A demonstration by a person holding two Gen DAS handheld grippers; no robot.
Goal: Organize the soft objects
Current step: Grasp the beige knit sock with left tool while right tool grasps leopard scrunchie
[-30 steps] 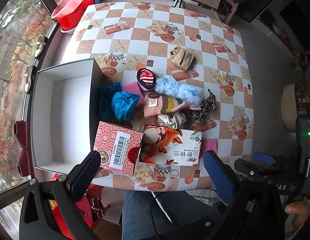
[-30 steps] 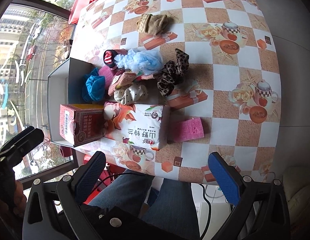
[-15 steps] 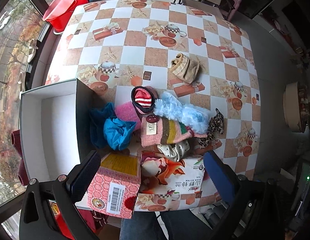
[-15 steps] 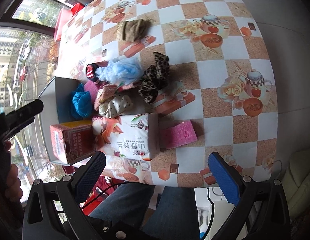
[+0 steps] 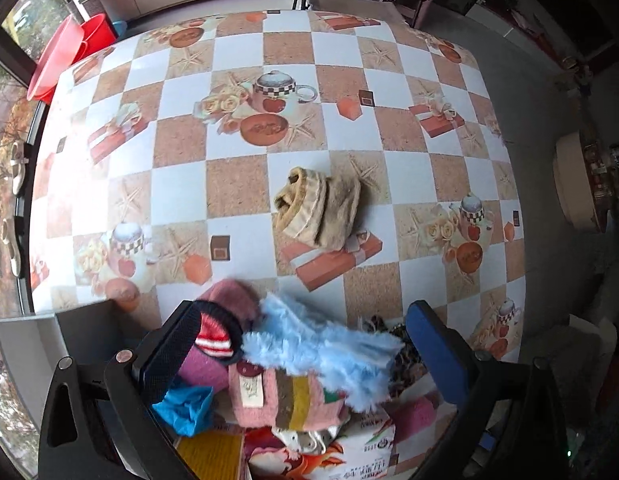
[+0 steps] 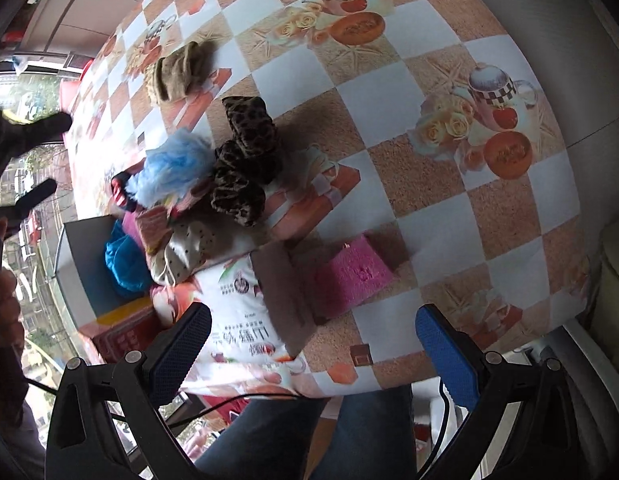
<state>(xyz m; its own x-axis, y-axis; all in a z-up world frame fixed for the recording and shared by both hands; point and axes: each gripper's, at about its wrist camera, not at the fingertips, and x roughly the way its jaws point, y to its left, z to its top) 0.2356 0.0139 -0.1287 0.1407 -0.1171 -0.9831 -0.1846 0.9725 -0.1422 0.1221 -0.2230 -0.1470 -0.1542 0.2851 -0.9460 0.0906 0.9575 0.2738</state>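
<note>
- The left gripper (image 5: 305, 354) is spread wide and holds nothing. The striped sock (image 5: 213, 336) lies just inside its left finger, and the fluffy blue sock (image 5: 321, 352) sits between the fingers.
- Risk: closing here could catch two or three tangled pieces at once, or drag the pink knit sock (image 5: 285, 400) along underneath.
- The tan sock (image 5: 319, 208) lies alone, well ahead of the fingers.
- The grey box (image 5: 33, 344) left of the left finger is cut off, so its inside is unseen.
- The right gripper (image 6: 311, 346) is also wide and empty. The printed bag (image 6: 245, 304) lies just ahead of its left finger, with the pink sponge (image 6: 351, 274) ahead, between the fingers.
- The leopard sock (image 6: 245, 160) is farther ahead; the pile's lower layers are hidden.
</note>
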